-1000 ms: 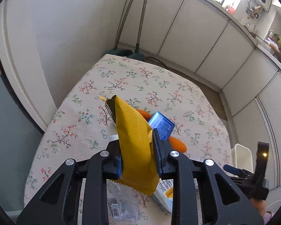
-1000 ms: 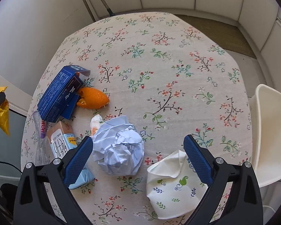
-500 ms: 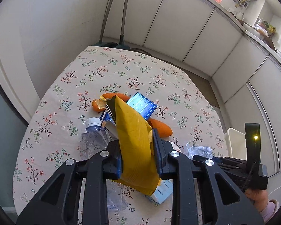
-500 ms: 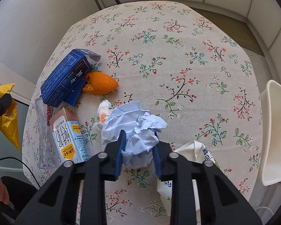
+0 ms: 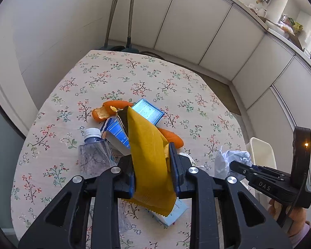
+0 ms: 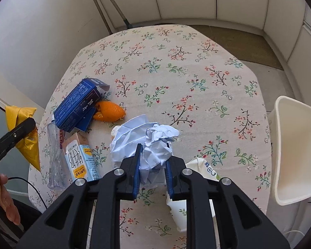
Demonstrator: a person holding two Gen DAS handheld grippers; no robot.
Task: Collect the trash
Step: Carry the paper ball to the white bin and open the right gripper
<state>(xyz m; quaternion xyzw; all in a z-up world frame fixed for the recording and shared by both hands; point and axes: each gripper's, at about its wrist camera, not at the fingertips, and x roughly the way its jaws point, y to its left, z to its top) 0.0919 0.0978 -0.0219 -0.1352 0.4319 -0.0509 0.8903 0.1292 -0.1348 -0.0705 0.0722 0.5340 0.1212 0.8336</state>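
My left gripper (image 5: 152,161) is shut on a yellow snack wrapper (image 5: 145,132), which it holds above the trash on the floral table (image 5: 134,78). My right gripper (image 6: 153,151) is shut on a crumpled pale blue paper ball (image 6: 134,132), just above the tablecloth. The right wrist view shows the wrapper (image 6: 20,114) at far left. Left on the table are a blue box (image 6: 78,103), an orange peel (image 6: 109,110), a crushed clear bottle (image 6: 54,166), a small drink carton (image 6: 78,159) and a flowered paper cup (image 6: 197,170).
A white plastic bin (image 6: 294,155) stands beside the table's right edge. White cupboard doors ring the far side, and two mop handles (image 5: 122,14) lean against the wall behind the table. A person's hand (image 6: 2,197) shows at the lower left.
The right gripper's jaws closed on the paper ball and raised it a little off the cloth. My left gripper, still holding the wrapper, shifted so that the bottle and peel came into its view.
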